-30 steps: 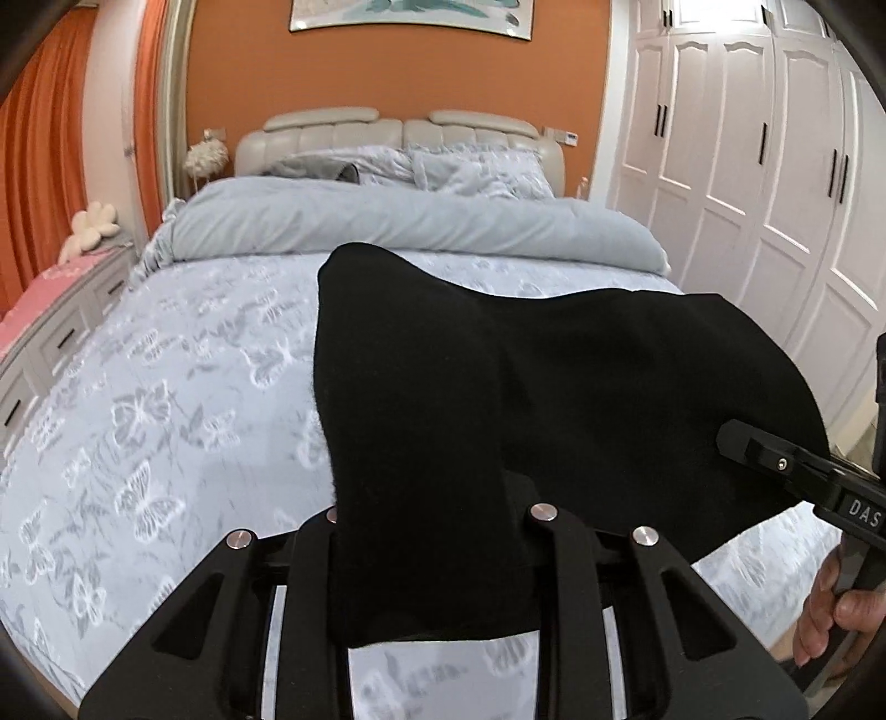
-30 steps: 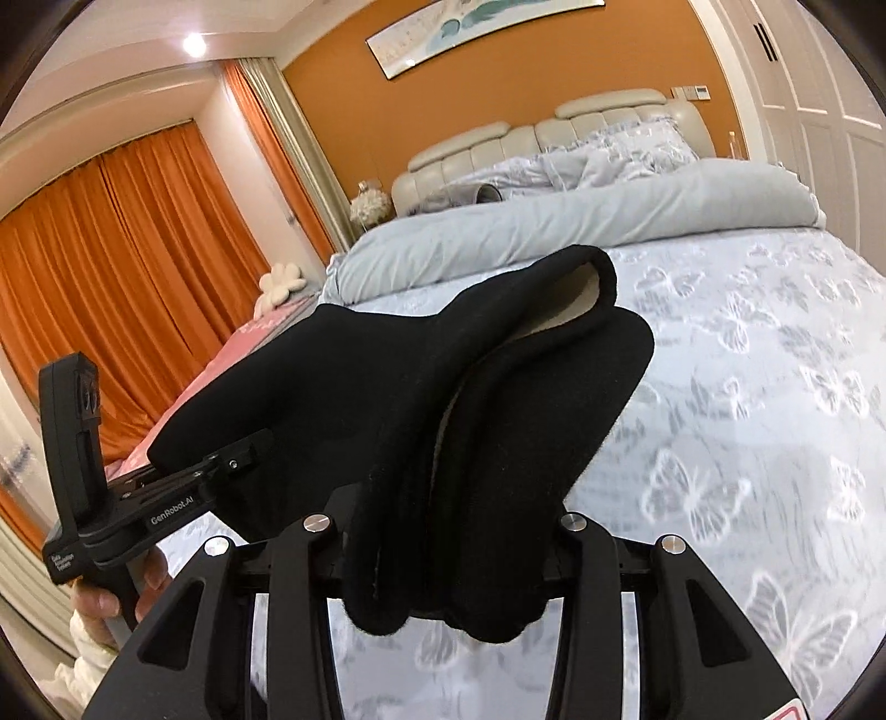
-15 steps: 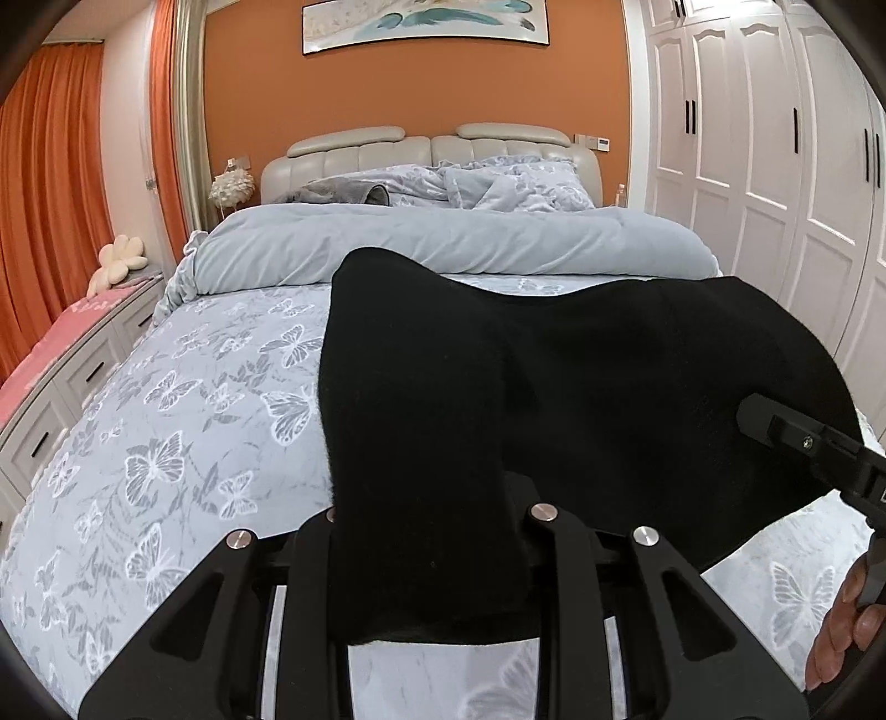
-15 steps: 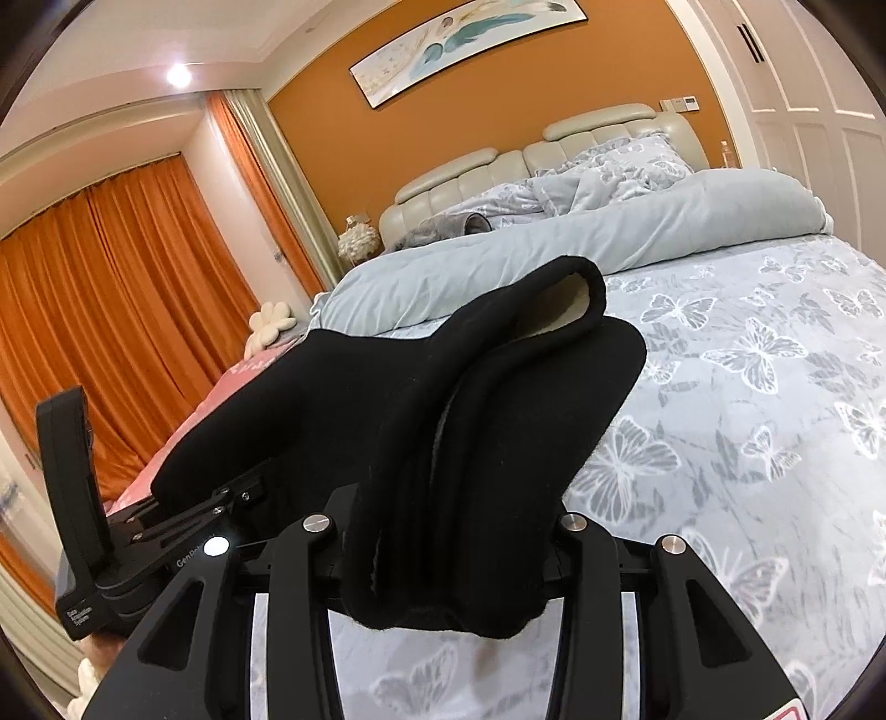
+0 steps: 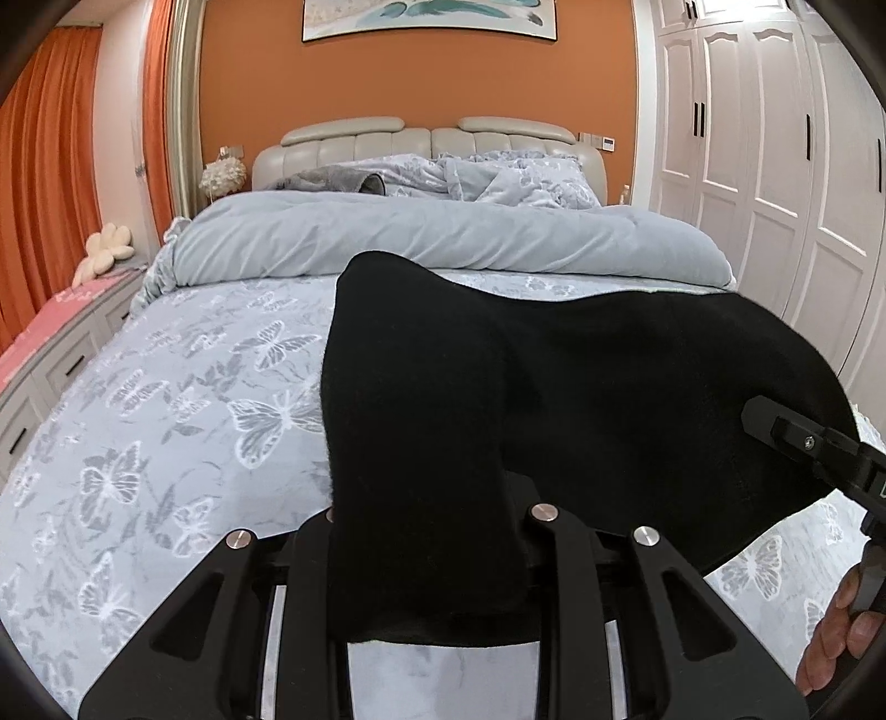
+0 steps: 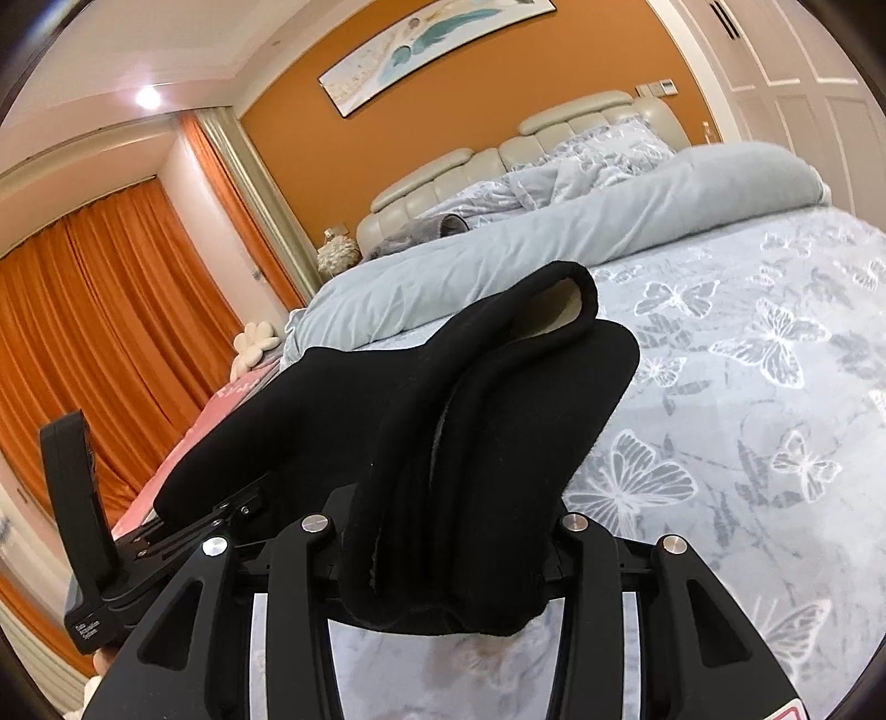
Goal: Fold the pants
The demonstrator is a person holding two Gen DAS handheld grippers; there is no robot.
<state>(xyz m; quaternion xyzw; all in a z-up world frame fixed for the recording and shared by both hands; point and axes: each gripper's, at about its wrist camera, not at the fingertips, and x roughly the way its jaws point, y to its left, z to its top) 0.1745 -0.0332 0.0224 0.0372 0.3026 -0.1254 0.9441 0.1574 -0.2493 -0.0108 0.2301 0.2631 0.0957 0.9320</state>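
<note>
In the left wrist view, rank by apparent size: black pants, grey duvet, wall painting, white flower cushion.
1. black pants, though nearness to the camera inflates them
2. grey duvet
3. wall painting, cropped at the top
4. white flower cushion

The wall (image 5: 421,77) behind the bed is orange, and a long picture (image 5: 429,16) hangs on it. The bed (image 5: 166,399) has a cream padded headboard (image 5: 426,141). Its sheet is pale blue with white butterflies. A grey blanket (image 5: 443,243) lies rolled across it, with pillows (image 5: 498,177) behind. Orange curtains (image 6: 111,310) hang on one side. Tall white cupboards (image 5: 775,166) stand on the other side. A round light (image 6: 147,98) shines in the ceiling. A white flower cushion (image 5: 105,252) sits on a pink bench (image 5: 39,332).
</note>
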